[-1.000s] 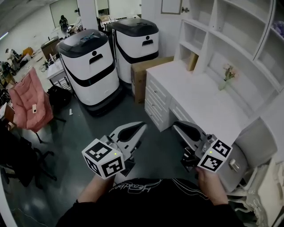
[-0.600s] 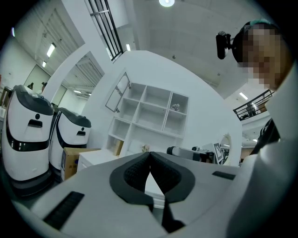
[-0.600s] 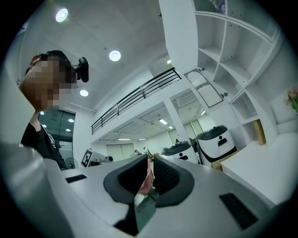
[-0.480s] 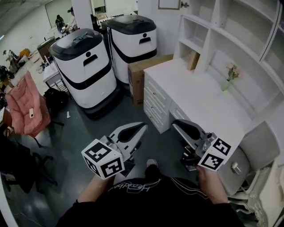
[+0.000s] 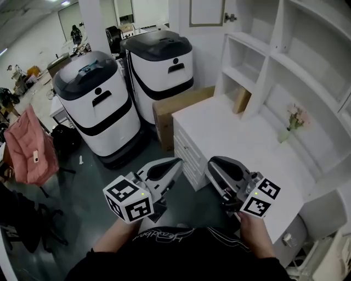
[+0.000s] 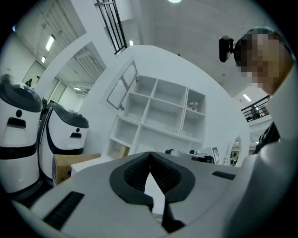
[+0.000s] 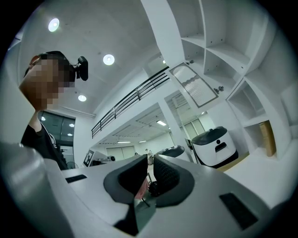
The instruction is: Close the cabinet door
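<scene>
The cabinet door (image 5: 207,12), a white frame with a pane and a small knob (image 5: 229,17), stands open at the top left of the white shelf unit (image 5: 274,60). The left gripper view shows the door (image 6: 123,86) swung out from the shelves, and the right gripper view shows the same door (image 7: 193,86) high up. My left gripper (image 5: 175,162) is held level in front of me, shut and holding nothing, its tips (image 6: 150,153) touching. My right gripper (image 5: 211,164) is beside it, its pads (image 7: 149,160) all but together with nothing between them. Both are well short of the door.
A white desk (image 5: 230,131) with drawers stands under the shelves, just ahead of the right gripper. It carries a small vase of flowers (image 5: 293,123). Two large white and black machines (image 5: 90,104) (image 5: 162,60) and a cardboard box (image 5: 175,110) stand to the left. A pink chair (image 5: 33,148) is at far left.
Both grippers and my view have moved forward toward the desk and shelves, side by side. The open door has come into view at the top. Neither gripper's jaws changed.
</scene>
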`<state>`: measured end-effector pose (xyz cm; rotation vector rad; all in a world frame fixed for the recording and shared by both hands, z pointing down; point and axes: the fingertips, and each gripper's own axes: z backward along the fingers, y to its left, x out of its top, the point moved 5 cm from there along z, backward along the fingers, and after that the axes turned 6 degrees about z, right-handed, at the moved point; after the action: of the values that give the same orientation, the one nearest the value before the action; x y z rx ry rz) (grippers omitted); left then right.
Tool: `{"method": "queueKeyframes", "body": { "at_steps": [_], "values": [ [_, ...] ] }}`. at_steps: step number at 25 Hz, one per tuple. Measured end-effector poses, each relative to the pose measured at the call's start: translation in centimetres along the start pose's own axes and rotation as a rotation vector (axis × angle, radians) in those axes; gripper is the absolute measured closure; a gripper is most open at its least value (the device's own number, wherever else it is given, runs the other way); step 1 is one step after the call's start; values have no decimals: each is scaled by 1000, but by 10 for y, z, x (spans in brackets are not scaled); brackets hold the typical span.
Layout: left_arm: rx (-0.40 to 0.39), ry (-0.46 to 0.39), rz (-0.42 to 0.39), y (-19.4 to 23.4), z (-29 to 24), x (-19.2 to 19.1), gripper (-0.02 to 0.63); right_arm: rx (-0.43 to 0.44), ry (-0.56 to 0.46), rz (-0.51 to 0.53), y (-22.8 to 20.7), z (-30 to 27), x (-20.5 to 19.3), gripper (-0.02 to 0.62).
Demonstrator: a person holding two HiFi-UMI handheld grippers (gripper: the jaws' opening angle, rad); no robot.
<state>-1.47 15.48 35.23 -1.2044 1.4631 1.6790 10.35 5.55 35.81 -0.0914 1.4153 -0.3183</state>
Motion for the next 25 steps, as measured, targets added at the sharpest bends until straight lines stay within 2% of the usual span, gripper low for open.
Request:
{"method": "queueKeyframes", "body": {
  "at_steps": [7, 13, 17, 25],
  "values": [
    [-6, -42, -59, 35, -60, 36, 584, 25, -19, 17, -69, -21, 27, 531],
    [5, -53, -44, 72, -85, 58, 584, 32, -33, 24, -101, -44, 34, 530],
    [-13, -63, -60, 104, -104, 77, 583, 6, -43, 27, -129, -64, 38, 531],
    [-88, -65, -79, 182, -152, 130, 583, -62, -74, 46, -195, -124, 69, 529]
  ]
}}
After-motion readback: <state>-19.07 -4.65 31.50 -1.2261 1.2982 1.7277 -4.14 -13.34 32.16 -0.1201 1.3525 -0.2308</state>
